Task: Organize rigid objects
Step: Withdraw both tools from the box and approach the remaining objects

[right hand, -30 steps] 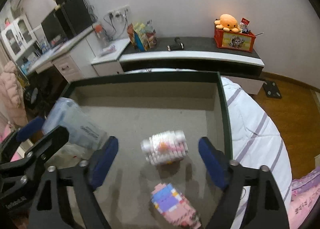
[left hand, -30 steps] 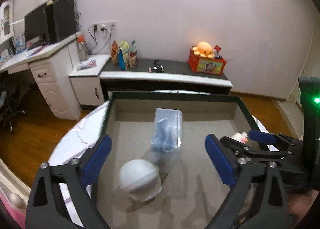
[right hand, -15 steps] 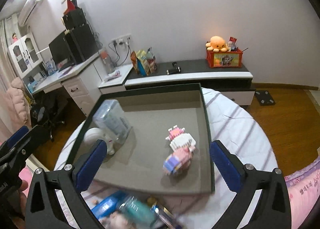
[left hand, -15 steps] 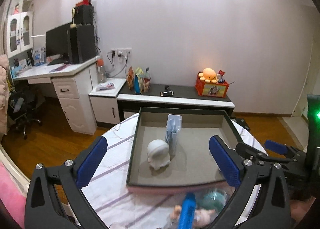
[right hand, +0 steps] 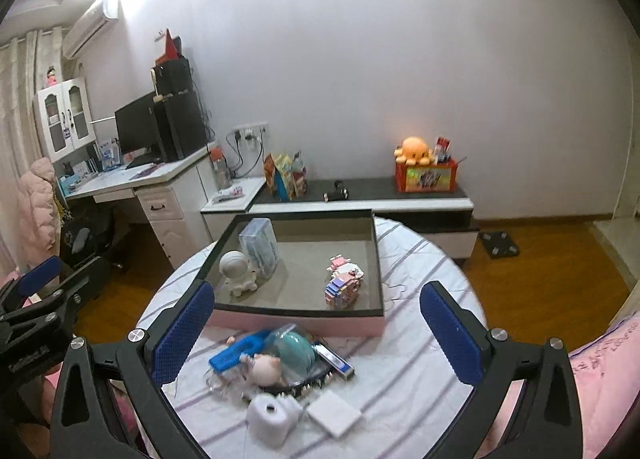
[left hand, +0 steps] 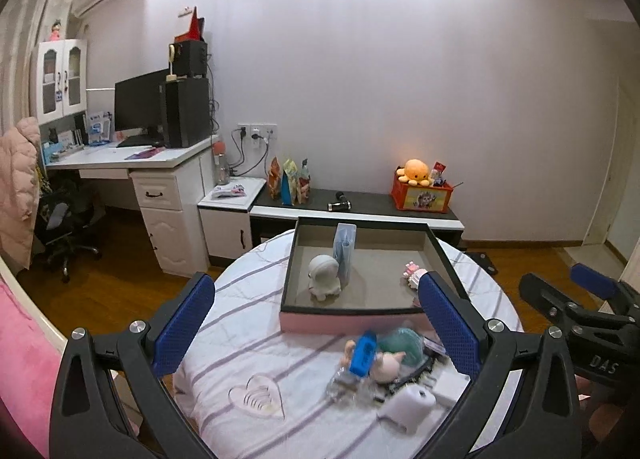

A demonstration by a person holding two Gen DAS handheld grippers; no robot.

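Both hand-held grippers, left (left hand: 316, 323) and right (right hand: 316, 333), hang wide open and empty over the round striped surface (right hand: 404, 363). The jumble of small toys, blue plastic block (right hand: 236, 351) on top, sits just ahead between the right one's fingers. The shallow dark-rimmed tray (right hand: 296, 313) lies just beyond, so right looks nearer.

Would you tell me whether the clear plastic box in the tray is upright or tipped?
Upright: the clear plastic box stands on end beside the white figurine.
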